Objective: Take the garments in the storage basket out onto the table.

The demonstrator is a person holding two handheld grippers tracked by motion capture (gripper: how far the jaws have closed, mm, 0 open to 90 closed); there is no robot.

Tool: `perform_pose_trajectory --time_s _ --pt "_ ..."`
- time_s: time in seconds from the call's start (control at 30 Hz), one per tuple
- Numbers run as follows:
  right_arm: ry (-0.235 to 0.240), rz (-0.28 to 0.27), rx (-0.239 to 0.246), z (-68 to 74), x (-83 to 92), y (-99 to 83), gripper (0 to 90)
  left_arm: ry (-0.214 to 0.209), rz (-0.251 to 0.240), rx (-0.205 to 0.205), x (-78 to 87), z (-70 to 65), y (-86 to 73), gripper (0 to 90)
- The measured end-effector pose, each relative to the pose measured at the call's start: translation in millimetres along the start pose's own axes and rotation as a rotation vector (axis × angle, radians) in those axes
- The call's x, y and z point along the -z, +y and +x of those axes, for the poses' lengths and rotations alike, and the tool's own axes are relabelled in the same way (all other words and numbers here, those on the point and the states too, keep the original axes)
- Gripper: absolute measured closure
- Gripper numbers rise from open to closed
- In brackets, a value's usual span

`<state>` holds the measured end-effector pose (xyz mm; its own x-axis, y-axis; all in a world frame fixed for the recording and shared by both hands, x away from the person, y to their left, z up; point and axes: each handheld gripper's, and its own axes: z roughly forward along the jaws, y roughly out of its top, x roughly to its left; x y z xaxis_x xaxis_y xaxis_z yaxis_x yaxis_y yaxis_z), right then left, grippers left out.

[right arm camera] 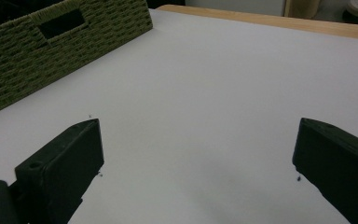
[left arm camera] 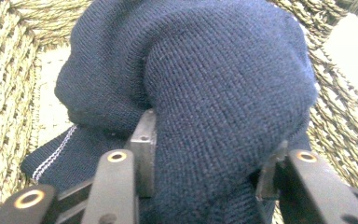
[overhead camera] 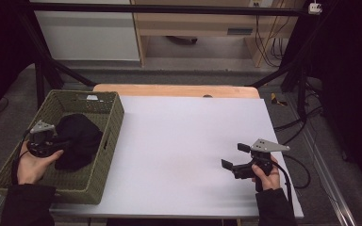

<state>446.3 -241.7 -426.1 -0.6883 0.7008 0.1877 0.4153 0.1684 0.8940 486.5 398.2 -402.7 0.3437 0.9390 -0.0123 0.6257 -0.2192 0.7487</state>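
Observation:
A dark navy knitted garment (overhead camera: 78,139) lies bunched inside a green woven basket (overhead camera: 115,110) at the table's left. My left gripper (overhead camera: 53,142) reaches into the basket from its near left side. In the left gripper view its jaws stand on either side of a thick fold of the garment (left arm camera: 223,84), and both pads (left arm camera: 144,149) press into the knit. My right gripper (overhead camera: 234,155) is held low over the white sheet at the right, its jaws wide apart and pointing left. In the right gripper view the right gripper (right arm camera: 198,144) has nothing between its jaws.
A white sheet (overhead camera: 184,136) covers most of the wooden table (overhead camera: 174,89). The basket wall (right arm camera: 37,60), with its handle slot, stands at the far left in the right gripper view. Black frame posts and cables stand beyond the table's far edge and right side.

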Motion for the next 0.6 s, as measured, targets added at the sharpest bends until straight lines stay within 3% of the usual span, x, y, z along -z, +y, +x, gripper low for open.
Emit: perform_pose_trajectory --time_s 0.27,0.6 --pt "0.0 0.0 0.0 -0.1 0.3 0.0 2.0 -0.002 0.001 0.012 5.7 -0.1 4.1 63.6" --pt "0.0 0.0 -0.002 -0.4 0.1 -0.1 2.1 0.011 -0.032 0.02 13.9 -1.4 9.2 67.5"
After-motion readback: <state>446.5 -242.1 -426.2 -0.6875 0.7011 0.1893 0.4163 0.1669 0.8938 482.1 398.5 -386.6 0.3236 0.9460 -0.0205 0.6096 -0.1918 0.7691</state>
